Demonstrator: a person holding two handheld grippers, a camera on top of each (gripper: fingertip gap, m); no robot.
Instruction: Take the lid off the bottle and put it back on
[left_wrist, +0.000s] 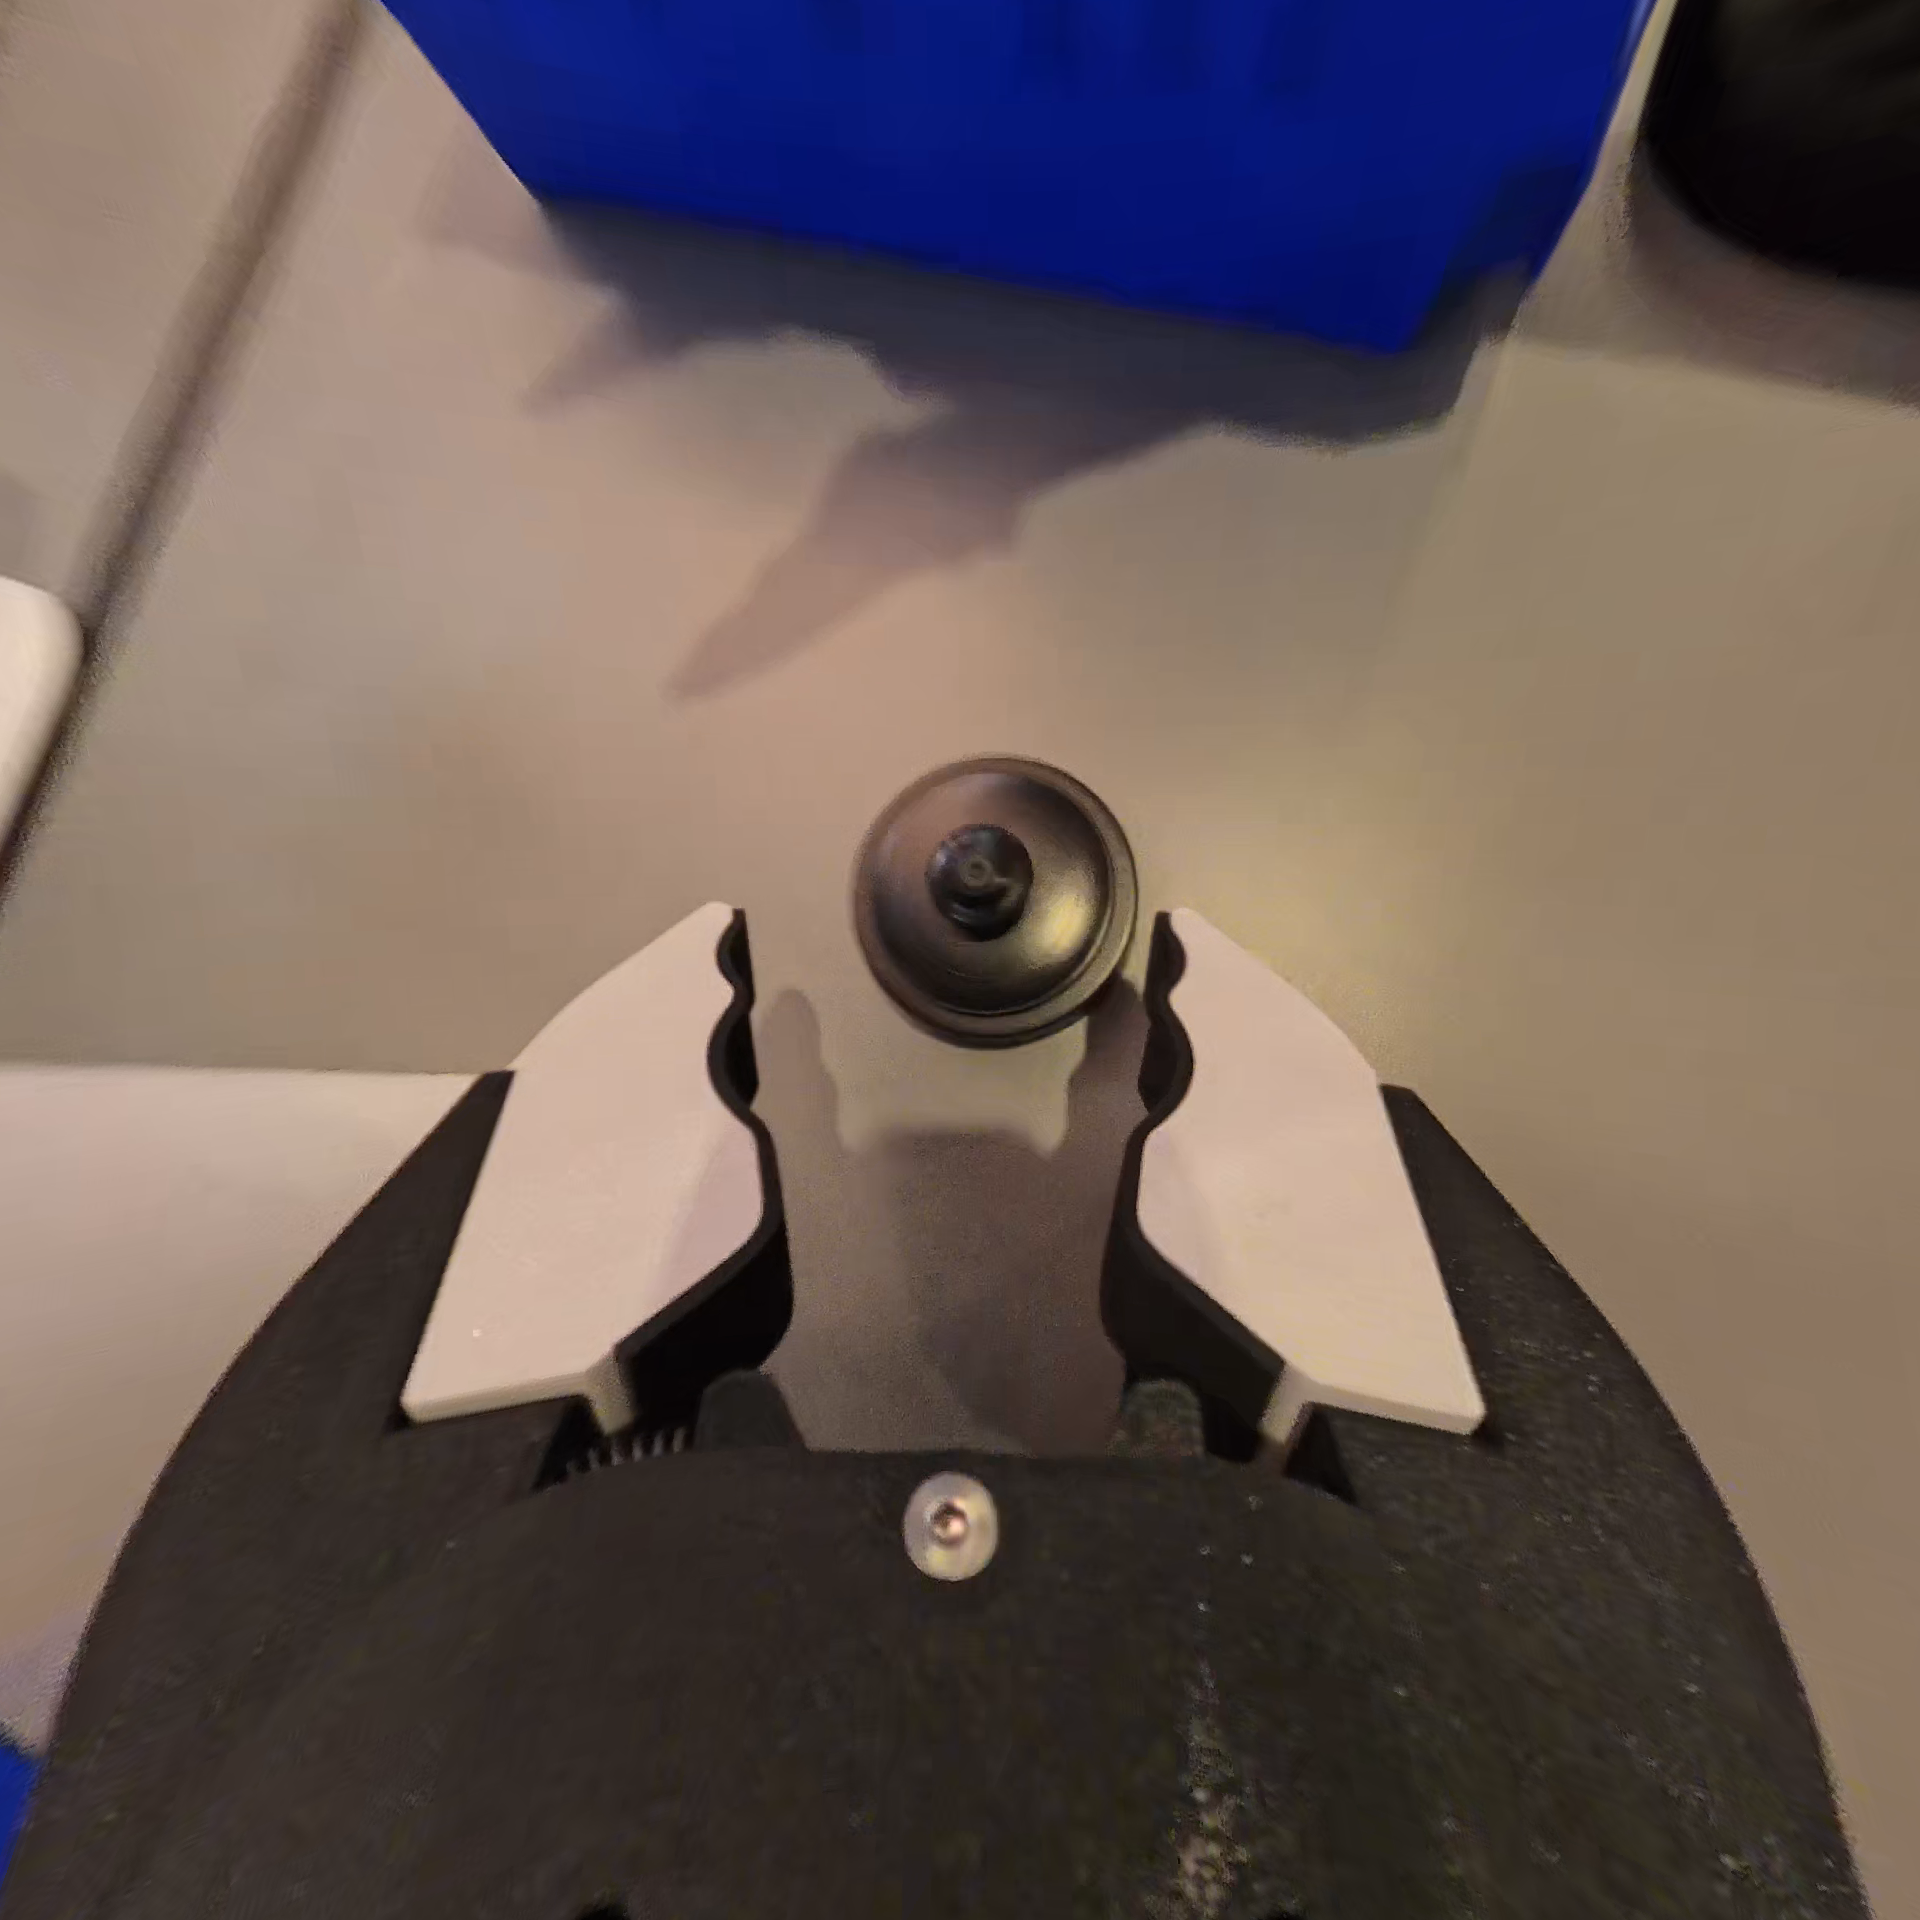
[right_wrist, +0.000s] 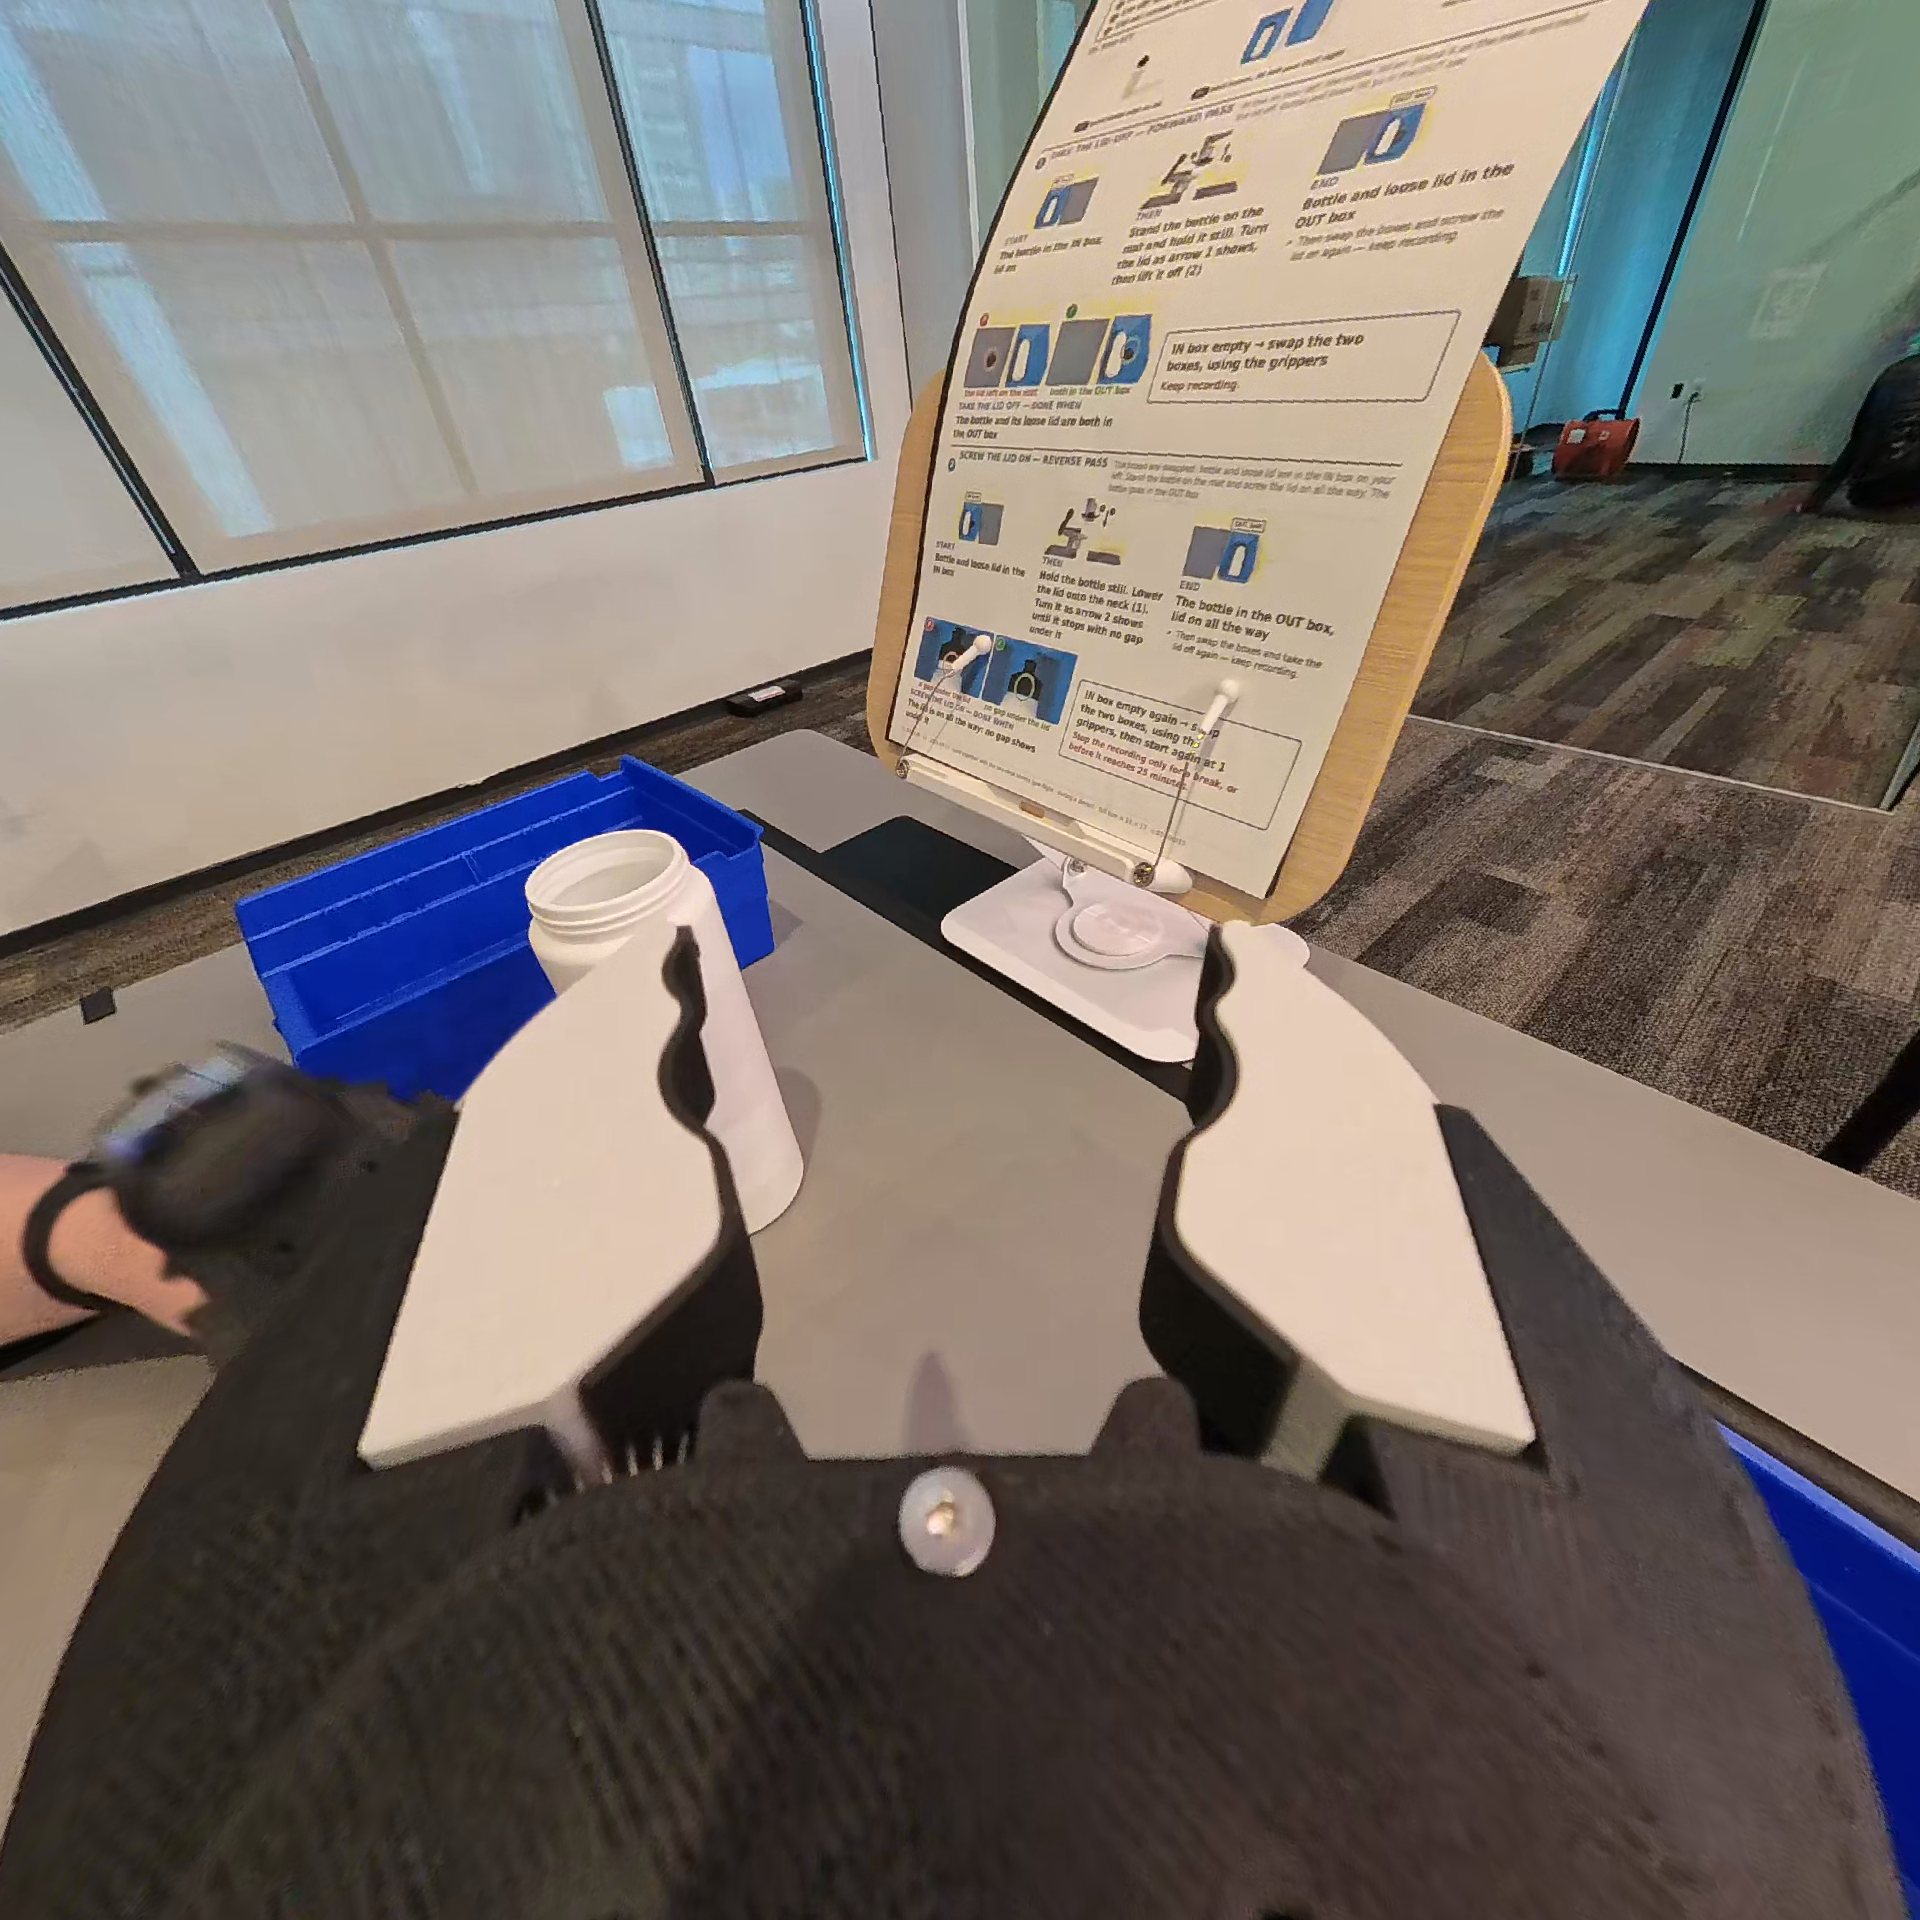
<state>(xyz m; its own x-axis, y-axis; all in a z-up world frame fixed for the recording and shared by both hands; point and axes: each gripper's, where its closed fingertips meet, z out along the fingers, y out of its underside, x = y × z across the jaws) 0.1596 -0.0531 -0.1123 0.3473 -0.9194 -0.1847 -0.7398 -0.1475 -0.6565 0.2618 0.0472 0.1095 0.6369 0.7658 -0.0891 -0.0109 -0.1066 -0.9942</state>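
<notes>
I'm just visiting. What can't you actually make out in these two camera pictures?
- Bottle, right wrist view: its left side sits behind a finger of the right tongs.
- Lid, left wrist view: motion blur; whether it touches the open left tongs is unclear.
- Blue bin, left wrist view: cut off by the top edge.
- Left tongs, right wrist view: blurred at the left, fingers hidden.

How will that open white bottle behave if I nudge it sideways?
The white bottle stands tall and narrow on the grey mat, lid off, so it probably tips rather than slides. It looks like empty plastic, likely light. Once down, its round body would probably roll.
</notes>
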